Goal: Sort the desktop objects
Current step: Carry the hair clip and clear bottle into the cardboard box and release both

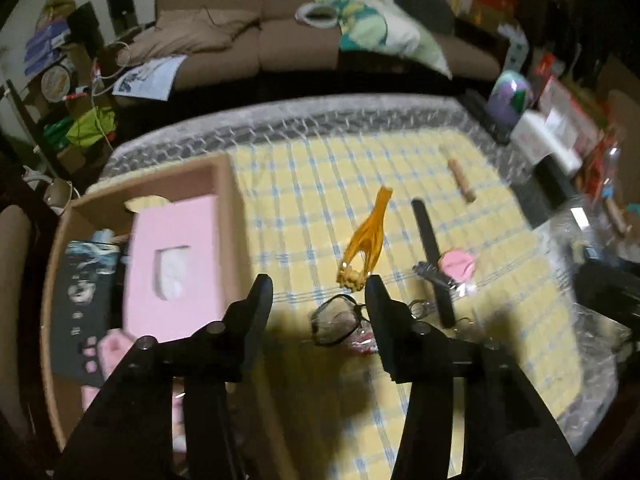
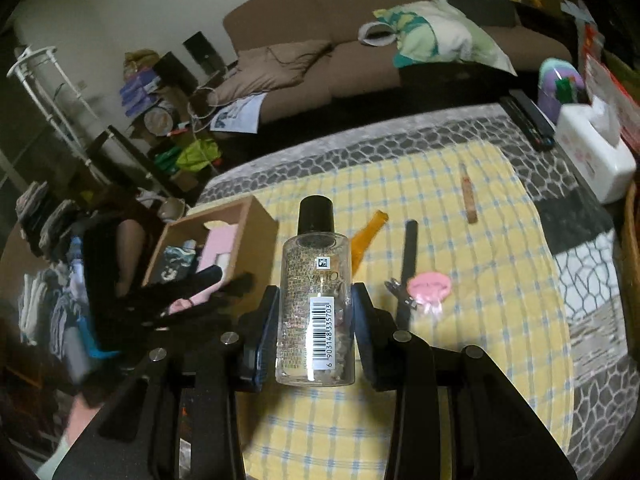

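Observation:
My right gripper (image 2: 314, 300) is shut on a clear bottle (image 2: 314, 308) with a black cap and a barcode label, held above the yellow checked cloth (image 2: 480, 320). My left gripper (image 1: 318, 292) is open and empty above the cloth, just in front of black-framed glasses (image 1: 336, 324). An orange hand-shaped scratcher (image 1: 366, 240), a black nail file (image 1: 430, 256), a pink round object (image 1: 458, 264), nail clippers (image 1: 434, 274) and a wooden stick (image 1: 462, 180) lie on the cloth. The cardboard box (image 1: 228, 184) at the left holds a pink tissue box (image 1: 176, 264) and a dark booklet (image 1: 82, 296).
A brown sofa (image 2: 320, 40) with a patterned pillow (image 2: 440, 36) stands behind the table. A white tissue box (image 2: 592, 156), remote controls (image 2: 528, 120) and a purple container (image 2: 558, 84) crowd the table's right side. Clutter fills the floor at the left.

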`<state>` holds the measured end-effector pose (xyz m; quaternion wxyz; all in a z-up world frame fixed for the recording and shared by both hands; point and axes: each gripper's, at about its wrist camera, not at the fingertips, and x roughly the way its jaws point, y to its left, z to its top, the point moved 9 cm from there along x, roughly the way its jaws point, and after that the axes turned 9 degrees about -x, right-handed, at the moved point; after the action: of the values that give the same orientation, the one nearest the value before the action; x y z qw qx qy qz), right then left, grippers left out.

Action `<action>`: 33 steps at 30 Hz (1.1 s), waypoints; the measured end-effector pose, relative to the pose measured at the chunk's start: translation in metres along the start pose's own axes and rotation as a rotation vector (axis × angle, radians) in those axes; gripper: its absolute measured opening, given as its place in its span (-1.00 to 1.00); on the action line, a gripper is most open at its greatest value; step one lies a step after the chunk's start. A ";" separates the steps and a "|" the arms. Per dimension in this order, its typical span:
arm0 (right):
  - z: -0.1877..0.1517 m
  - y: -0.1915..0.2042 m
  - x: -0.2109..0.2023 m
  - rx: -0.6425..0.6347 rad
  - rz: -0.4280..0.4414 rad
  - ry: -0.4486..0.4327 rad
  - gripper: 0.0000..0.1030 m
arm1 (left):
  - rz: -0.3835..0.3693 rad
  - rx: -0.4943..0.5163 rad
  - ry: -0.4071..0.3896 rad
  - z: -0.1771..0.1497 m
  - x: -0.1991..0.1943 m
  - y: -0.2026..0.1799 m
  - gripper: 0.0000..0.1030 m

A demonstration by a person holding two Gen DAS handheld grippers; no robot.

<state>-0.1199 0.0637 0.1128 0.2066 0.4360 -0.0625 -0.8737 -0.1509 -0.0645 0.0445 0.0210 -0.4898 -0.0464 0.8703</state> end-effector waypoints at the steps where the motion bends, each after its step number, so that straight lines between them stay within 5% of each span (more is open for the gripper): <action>1: -0.003 -0.007 0.004 0.006 -0.002 0.007 -0.30 | 0.010 0.015 0.015 -0.002 0.014 -0.006 -0.12; 9: -0.022 -0.063 0.036 0.052 0.009 0.042 -0.30 | 0.098 0.094 0.104 -0.004 0.117 -0.044 -0.13; 15: -0.035 -0.086 0.053 0.080 0.017 0.064 -0.30 | 0.065 0.030 0.120 -0.001 0.132 -0.042 -0.41; 24: -0.023 -0.042 0.026 0.060 0.066 0.020 -0.30 | -0.101 -0.067 -0.001 0.025 0.009 -0.003 -0.46; 33: -0.015 0.096 -0.004 -0.056 0.197 -0.012 -0.30 | -0.063 -0.162 -0.102 -0.016 -0.125 0.149 -0.46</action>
<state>-0.0764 -0.0208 0.1348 0.3034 0.4164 -0.0821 -0.8531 -0.0711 -0.2218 0.1276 0.0064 -0.4432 -0.1330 0.8865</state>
